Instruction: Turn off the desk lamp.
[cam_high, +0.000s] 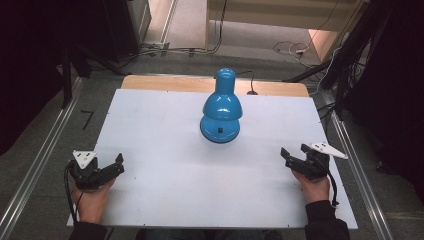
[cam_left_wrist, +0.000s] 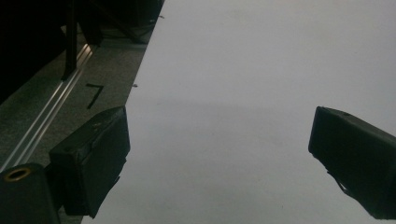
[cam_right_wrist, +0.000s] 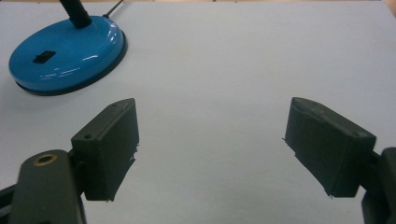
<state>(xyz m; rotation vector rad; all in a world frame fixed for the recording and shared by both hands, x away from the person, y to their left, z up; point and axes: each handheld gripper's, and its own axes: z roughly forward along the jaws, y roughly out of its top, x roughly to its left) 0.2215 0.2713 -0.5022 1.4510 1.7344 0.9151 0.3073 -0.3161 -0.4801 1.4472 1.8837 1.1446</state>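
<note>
From the high view, the blue desk lamp (cam_high: 221, 107) stands mid-bench toward the far edge, its shade hiding most of the neck and part of the base. The left gripper (cam_high: 119, 165) and right gripper (cam_high: 286, 155) rest near the bench's (cam_high: 160, 130) front corners, well apart from the lamp, each held from below by a hand.

In the left gripper view, the jaws stand wide, released, over bare bench; floor rails show at left.

In the right gripper view, the jaws gape, empty; the lamp's base (cam_right_wrist: 67, 53) sits upper left, the neck cut off.

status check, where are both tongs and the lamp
Left tongs open, empty, near table edge. Right tongs open, empty. Blue lamp upright mid-table, untouched. Nothing between tongs and lamp.
</note>
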